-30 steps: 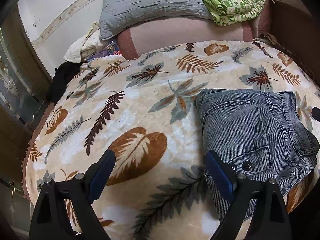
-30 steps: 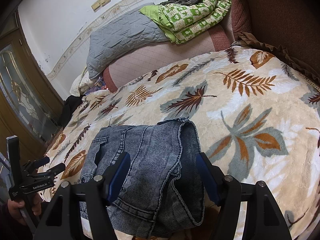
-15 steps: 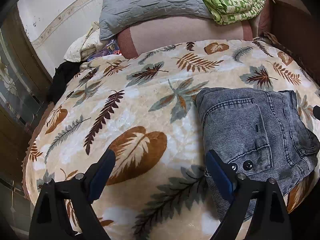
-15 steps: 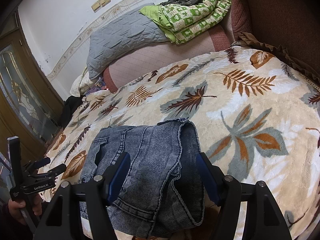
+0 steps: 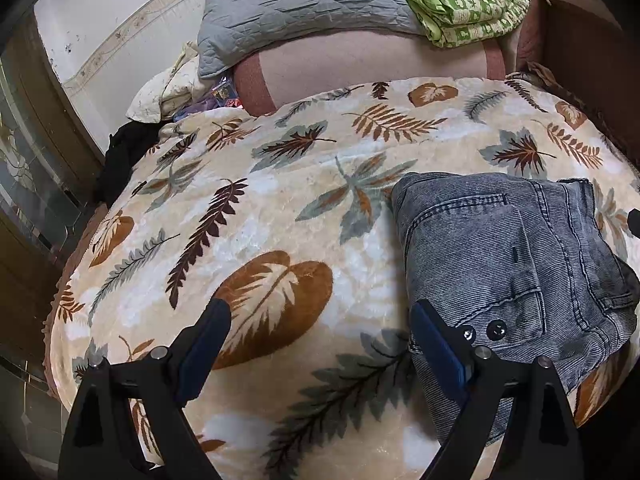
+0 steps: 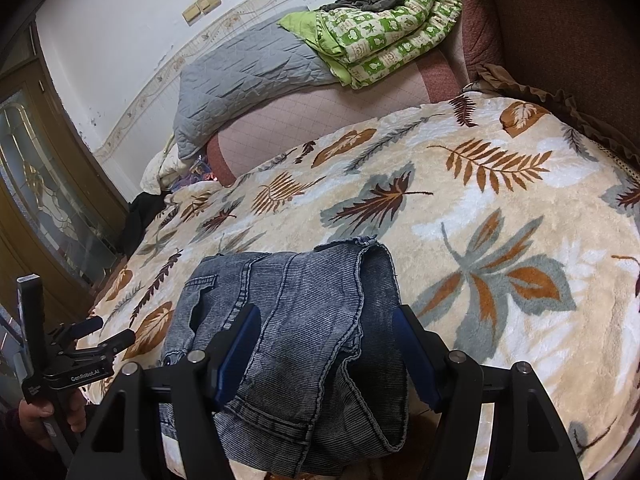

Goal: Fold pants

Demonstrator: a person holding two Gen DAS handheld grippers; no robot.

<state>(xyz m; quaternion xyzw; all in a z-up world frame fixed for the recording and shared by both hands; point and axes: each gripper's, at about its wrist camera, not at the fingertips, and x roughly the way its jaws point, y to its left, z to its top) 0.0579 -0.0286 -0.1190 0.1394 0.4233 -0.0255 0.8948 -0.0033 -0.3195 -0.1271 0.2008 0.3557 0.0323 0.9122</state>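
Observation:
The blue-grey denim pants lie folded into a compact bundle near the front edge of the leaf-print blanket. My left gripper is open and empty, held above the blanket just left of the pants. In the right wrist view the pants lie between and beyond my right gripper's blue-padded fingers; the right gripper is open and holds nothing. The left gripper also shows in the right wrist view, held in a hand at the bed's left side.
A pink bolster lies at the bed's head with a grey quilted cover and a green patterned quilt on it. A brown sofa stands at the right. A wooden glass door is at the left.

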